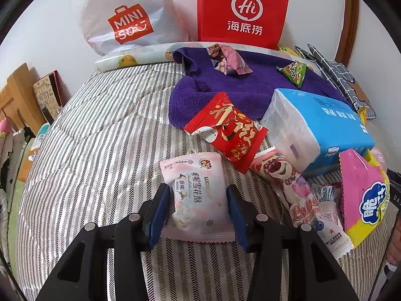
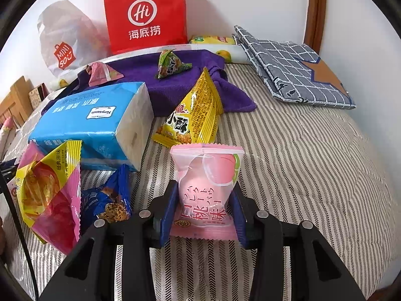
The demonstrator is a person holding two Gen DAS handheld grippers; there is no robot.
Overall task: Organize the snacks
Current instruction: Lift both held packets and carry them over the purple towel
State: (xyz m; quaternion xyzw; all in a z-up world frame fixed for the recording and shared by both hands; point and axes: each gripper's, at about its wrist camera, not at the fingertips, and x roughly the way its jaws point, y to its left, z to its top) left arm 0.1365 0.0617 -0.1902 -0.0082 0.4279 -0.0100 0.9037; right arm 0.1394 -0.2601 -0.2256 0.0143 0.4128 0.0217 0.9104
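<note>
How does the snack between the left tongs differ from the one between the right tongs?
The pale pink snowflake-crisp packet is whitish with reindeer print and opaque; the peach packet is stronger pink with a clear window showing a round pink sweet. The first looks flat and rectangular, the second puffed and rounded. Both lie on the striped bedcover between blue pads, with zigzag-sealed ends.

Red paper bag with white logo: top cut off by upper frame edge. Pink-and-yellow crinkled snack packet: clipped lower right, hides the small white sachets' print, unreadable.
</note>
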